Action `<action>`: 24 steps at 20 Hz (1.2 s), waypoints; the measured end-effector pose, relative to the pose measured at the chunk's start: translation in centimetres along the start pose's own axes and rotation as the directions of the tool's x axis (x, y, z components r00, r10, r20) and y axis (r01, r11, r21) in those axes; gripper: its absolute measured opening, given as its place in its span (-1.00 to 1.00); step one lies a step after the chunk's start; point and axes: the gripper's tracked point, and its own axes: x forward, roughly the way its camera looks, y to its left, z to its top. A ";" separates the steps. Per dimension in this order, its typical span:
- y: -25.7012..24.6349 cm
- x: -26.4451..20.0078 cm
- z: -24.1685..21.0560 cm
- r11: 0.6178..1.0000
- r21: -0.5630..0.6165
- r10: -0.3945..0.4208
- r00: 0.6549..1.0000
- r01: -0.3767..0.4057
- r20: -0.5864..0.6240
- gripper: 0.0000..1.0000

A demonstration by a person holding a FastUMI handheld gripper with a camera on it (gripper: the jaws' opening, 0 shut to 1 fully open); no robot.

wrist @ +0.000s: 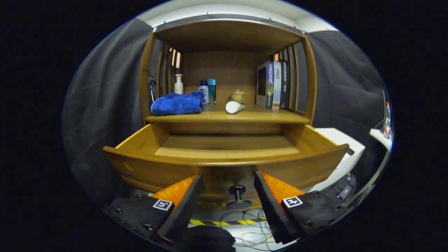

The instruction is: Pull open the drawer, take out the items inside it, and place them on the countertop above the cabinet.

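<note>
The wooden drawer (140, 140) stands pulled out of the cabinet, and its visible floor is bare. Its dark round knob (237, 190) sits low on the drawer front, between my fingers. My gripper (227, 180) is open, its fingers spread to either side of the knob and holding nothing. On the countertop (227, 117) above the drawer lie a crumpled blue cloth (177, 103) and a white tube (233, 107) on its side.
At the back of the countertop stand a white pump bottle (179, 84), two small bottles (208, 91) and a small lidded pot (237, 96). Books (274, 85) stand upright to the right. A white box (344, 147) sits right of the drawer; cables and striped tape lie on the floor.
</note>
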 end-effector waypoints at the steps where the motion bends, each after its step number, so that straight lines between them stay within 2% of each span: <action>1: 0.0 0.6 0.2 1.000 0.028 0.010 1.000 -0.010 -0.001 0.96; 6: 0.2 4.4 2.4 1.000 -0.012 0.002 1.000 -0.002 0.000 0.96; 14: 0.1 10.3 4.6 1.000 -0.002 0.000 1.000 0.000 0.001 0.96; 24: 0.3 14.8 6.3 1.000 0.017 0.003 1.000 -0.003 -0.012 0.97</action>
